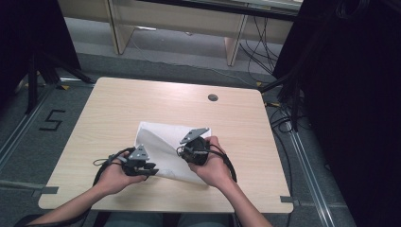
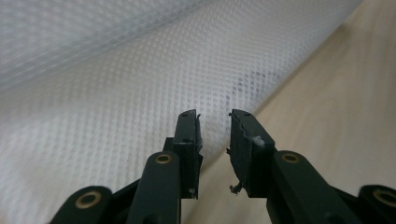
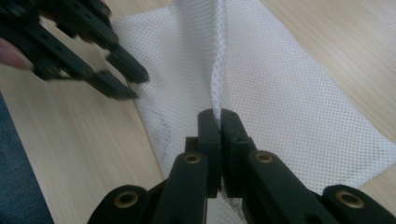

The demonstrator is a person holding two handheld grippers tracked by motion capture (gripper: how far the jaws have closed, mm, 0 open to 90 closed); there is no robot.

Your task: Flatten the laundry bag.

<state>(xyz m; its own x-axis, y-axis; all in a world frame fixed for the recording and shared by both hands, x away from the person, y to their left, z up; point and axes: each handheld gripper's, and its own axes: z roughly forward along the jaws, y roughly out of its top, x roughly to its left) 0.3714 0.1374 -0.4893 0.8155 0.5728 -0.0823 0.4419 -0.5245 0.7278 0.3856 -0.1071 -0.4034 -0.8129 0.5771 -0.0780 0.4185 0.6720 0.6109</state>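
Observation:
A white mesh cloth (image 1: 161,137) lies partly folded on the wooden table (image 1: 142,99), between my two hands. My right gripper (image 1: 183,150) is over the cloth's right part. In the right gripper view its jaws (image 3: 217,114) are shut on a raised fold of the mesh (image 3: 289,93). My left gripper (image 1: 149,169) rests at the cloth's lower left edge. In the left gripper view its jaws (image 2: 214,116) stand apart with nothing pinched, and the mesh (image 2: 116,84) lies just ahead of them. The right gripper view has the left gripper (image 3: 133,84) at its upper left, beside the cloth's edge.
A round cable hole (image 1: 213,97) sits near the table's far edge. Black curtains and loose cables (image 1: 283,118) stand to the right of the table. A wooden frame (image 1: 234,45) stands behind it. Bare tabletop surrounds the cloth.

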